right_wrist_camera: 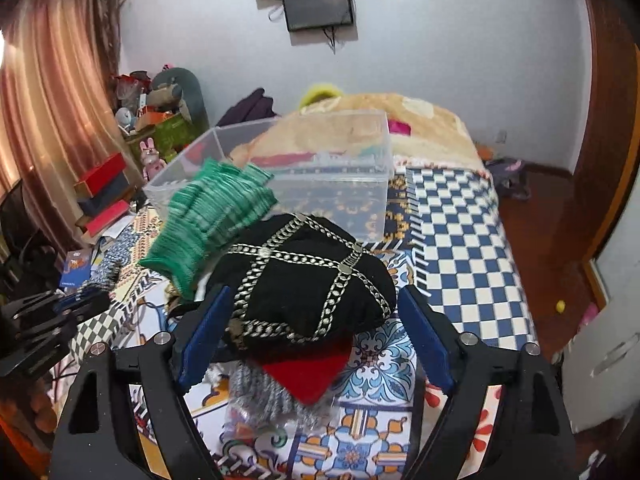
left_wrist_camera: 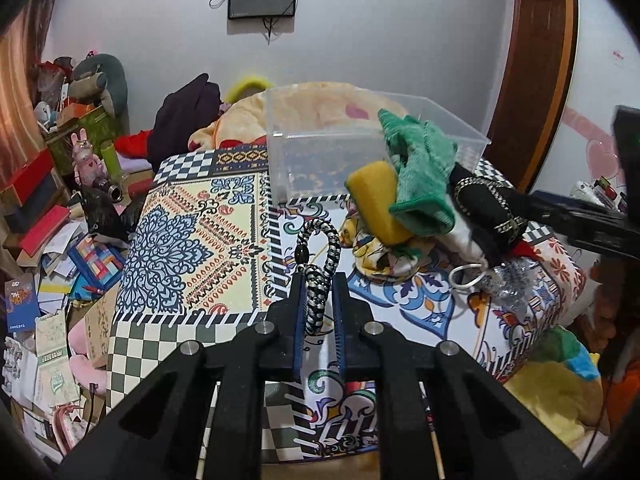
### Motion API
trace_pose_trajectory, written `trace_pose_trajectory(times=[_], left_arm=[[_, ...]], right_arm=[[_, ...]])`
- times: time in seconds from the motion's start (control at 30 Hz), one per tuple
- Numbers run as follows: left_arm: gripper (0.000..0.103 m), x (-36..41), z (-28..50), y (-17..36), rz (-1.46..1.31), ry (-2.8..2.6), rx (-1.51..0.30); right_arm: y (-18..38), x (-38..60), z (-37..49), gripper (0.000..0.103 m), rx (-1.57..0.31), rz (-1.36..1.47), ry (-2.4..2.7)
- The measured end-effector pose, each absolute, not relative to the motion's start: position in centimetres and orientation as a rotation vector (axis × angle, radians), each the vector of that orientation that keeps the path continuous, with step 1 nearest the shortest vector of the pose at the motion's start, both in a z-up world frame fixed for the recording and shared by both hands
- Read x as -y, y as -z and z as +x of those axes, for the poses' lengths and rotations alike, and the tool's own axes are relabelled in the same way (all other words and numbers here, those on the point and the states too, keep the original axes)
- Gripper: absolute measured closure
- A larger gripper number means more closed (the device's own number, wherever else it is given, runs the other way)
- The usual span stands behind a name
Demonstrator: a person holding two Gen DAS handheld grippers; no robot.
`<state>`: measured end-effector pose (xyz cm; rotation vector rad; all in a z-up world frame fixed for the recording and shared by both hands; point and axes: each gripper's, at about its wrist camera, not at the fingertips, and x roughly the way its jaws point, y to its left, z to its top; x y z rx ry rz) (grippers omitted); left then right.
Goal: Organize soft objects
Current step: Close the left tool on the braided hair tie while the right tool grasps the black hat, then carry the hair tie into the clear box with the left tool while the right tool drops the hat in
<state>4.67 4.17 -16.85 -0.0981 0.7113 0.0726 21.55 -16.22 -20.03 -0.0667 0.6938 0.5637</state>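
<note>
My left gripper [left_wrist_camera: 318, 280] is shut on a black-and-white braided cord loop [left_wrist_camera: 320, 248], held above the patterned cloth. A clear plastic bin [left_wrist_camera: 360, 144] stands behind it. To its right lies a pile: green knit glove [left_wrist_camera: 420, 168], yellow sponge [left_wrist_camera: 376, 200], black cap with silver chain trim [left_wrist_camera: 488, 204]. In the right wrist view my right gripper [right_wrist_camera: 312, 312] is open, its blue pads on either side of the black cap [right_wrist_camera: 304, 280]. The green glove [right_wrist_camera: 212, 216] lies left of the cap, a red cloth [right_wrist_camera: 308, 372] under it, the bin [right_wrist_camera: 320, 176] beyond.
A white ring [left_wrist_camera: 466, 276] and silvery tinsel [left_wrist_camera: 508, 284] lie by the pile. A beige blanket [right_wrist_camera: 420, 120] lies behind the bin. Books and boxes [left_wrist_camera: 48, 216] clutter the floor at left. The checkered cloth [right_wrist_camera: 460, 248] runs to the bed's right edge.
</note>
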Motion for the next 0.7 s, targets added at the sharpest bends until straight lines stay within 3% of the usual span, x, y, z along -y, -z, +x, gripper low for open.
trace_pose_trajectory(times=[0.03, 0.1, 0.23, 0.27, 0.47, 0.7], left_arm=[[0.091, -4.1, 4.6, 16.7, -0.096, -0.071, -0.707], [0.091, -4.0, 4.5, 16.4, -0.092, -0.069, -0.701], [0.091, -3.9, 4.4, 15.8, -0.092, -0.063, -0.685], [0.091, -3.9, 4.4, 15.7, -0.093, -0.061, -0.682], [0.091, -3.5, 4.7, 14.4, -0.074, -0.054, -0.648], [0.091, -3.6, 5.9, 11.4, -0.06, -0.037, -0.568]], right_arm=[[20.5, 16.2, 22.1, 0.032, -0.714, -0.054, -0.574], [21.0, 16.1, 22.3, 0.057, -0.739, -0.047, -0.587], [21.0, 16.2, 21.8, 0.073, -0.725, -0.059, -0.584], [20.9, 16.3, 21.7, 0.082, -0.719, -0.061, -0.582], [19.4, 17.0, 20.8, 0.09, -0.673, -0.059, -0.595], [15.9, 17.4, 19.6, 0.091, -0.557, -0.054, -0.611]])
